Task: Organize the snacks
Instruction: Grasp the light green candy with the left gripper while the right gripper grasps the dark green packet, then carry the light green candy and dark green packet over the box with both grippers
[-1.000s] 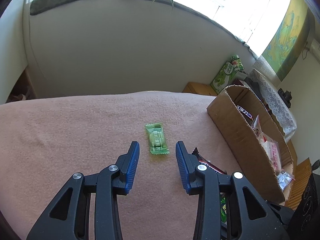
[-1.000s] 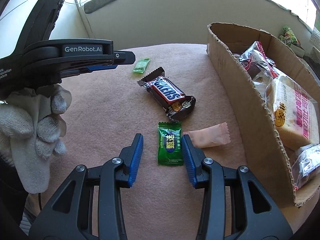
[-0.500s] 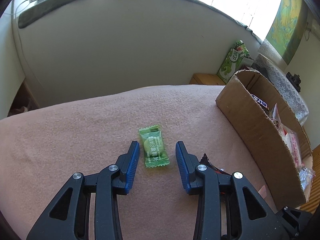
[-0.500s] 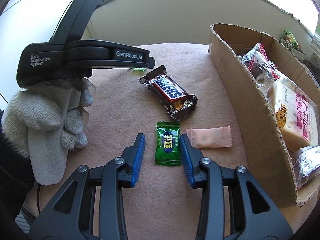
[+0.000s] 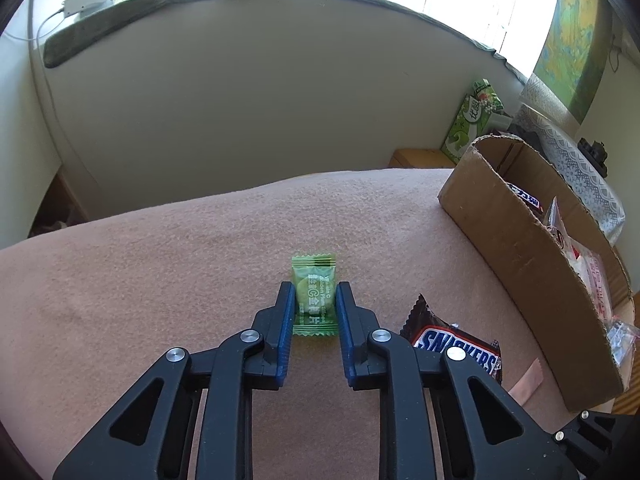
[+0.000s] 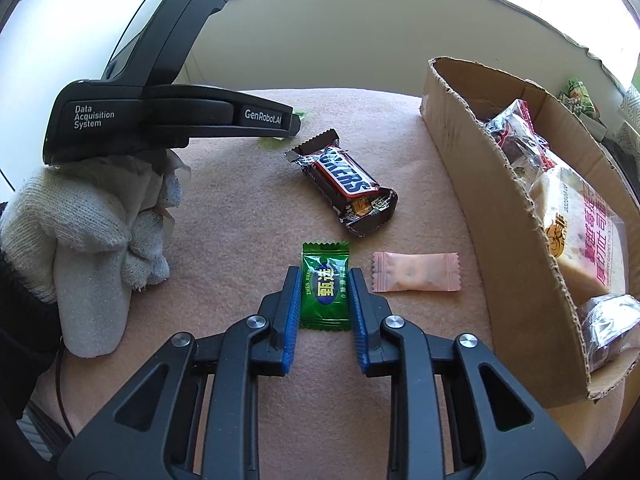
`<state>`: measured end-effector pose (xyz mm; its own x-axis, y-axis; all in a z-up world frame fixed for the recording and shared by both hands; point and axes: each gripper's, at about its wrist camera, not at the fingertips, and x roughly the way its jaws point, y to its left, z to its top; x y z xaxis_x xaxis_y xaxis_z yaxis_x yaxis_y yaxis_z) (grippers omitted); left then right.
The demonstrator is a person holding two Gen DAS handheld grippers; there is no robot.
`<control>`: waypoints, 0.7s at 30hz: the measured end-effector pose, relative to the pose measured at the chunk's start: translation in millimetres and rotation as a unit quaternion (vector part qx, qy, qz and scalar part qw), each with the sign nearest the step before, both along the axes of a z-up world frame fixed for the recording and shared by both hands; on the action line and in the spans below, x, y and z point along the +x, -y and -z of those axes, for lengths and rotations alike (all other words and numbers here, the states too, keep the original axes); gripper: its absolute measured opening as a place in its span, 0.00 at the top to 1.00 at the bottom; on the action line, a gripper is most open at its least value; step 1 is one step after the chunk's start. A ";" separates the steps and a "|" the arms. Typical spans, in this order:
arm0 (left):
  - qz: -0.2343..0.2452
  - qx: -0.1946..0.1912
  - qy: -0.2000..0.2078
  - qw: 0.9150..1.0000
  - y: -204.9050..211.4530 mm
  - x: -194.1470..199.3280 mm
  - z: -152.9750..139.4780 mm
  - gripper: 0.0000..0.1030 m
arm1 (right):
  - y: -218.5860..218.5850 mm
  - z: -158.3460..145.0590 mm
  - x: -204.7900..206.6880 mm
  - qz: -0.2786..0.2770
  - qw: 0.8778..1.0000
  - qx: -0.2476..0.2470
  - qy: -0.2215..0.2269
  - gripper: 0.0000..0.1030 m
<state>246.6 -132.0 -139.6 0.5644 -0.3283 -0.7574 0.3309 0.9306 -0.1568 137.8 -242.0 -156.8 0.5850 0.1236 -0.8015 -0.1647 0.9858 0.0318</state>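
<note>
A light green candy (image 5: 313, 272) lies on the pink cloth between the blue pads of my left gripper (image 5: 315, 288). Its jaws are closing and the pads sit against the wrapper's two long edges. In the right wrist view a dark green candy (image 6: 324, 256) lies the same way inside my right gripper (image 6: 325, 274), whose jaws are closing onto its sides. Both candies rest flat on the cloth. A Snickers bar (image 6: 344, 184) and a pale pink candy (image 6: 416, 272) lie loose just beyond the right gripper.
A cardboard box (image 6: 472, 168) with several wrapped snacks stands along the right side of the cloth. A white-gloved hand (image 6: 92, 232) holds the left gripper's body at the left of the right wrist view. A pale wall rises behind the cloth's far edge.
Both grippers have narrowed from wide apart to tight against their candies. The left gripper moved forward, bringing the light green candy between its pads. The right gripper stayed put.
</note>
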 end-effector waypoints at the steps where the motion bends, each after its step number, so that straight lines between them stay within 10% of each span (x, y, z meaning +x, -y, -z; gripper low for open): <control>1: -0.002 -0.002 0.000 1.000 -2.4 -1.1 -0.7 0.82 | 0.4 -1.3 -2.8 0.000 1.000 0.001 0.000 0.77; 21: -0.003 -0.057 0.059 0.997 -21.8 -72.2 -57.2 0.82 | 11.9 -35.4 -40.8 0.004 0.999 0.030 0.031 0.78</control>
